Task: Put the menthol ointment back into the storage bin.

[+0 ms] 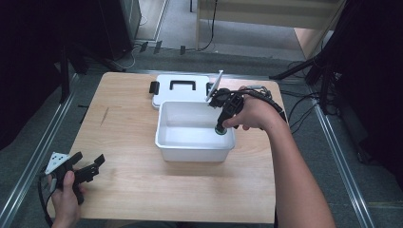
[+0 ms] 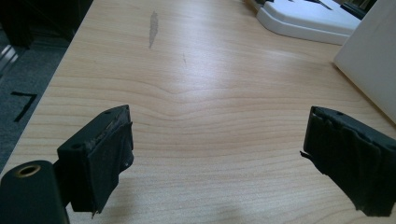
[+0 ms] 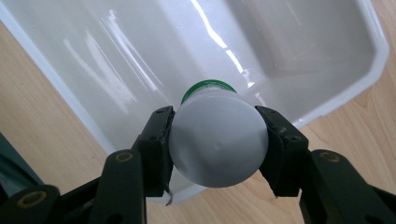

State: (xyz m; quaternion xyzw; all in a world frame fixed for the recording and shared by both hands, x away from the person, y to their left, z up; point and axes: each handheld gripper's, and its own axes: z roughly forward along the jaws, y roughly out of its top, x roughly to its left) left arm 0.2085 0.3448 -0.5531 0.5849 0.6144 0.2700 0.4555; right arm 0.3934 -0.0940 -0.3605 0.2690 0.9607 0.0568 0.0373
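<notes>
Gripping a small grey bottle (image 3: 218, 142) with a green cap (image 3: 205, 87), the right gripper (image 3: 217, 144) holds it cap-down over the white plastic bin (image 1: 164, 142) on the tabletop (image 1: 133, 185). The bottle looks light, rigid and smooth, likely slippery; its round body, where the jaws clamp both sides, seems the best hold. The left gripper (image 2: 217, 154) rests with jaws wide apart, holding nothing.

My right hand-held gripper (image 3: 218, 142) covers the sides of the bottle (image 3: 218, 140); its green cap (image 3: 205, 88) is mostly hidden behind the body.
</notes>
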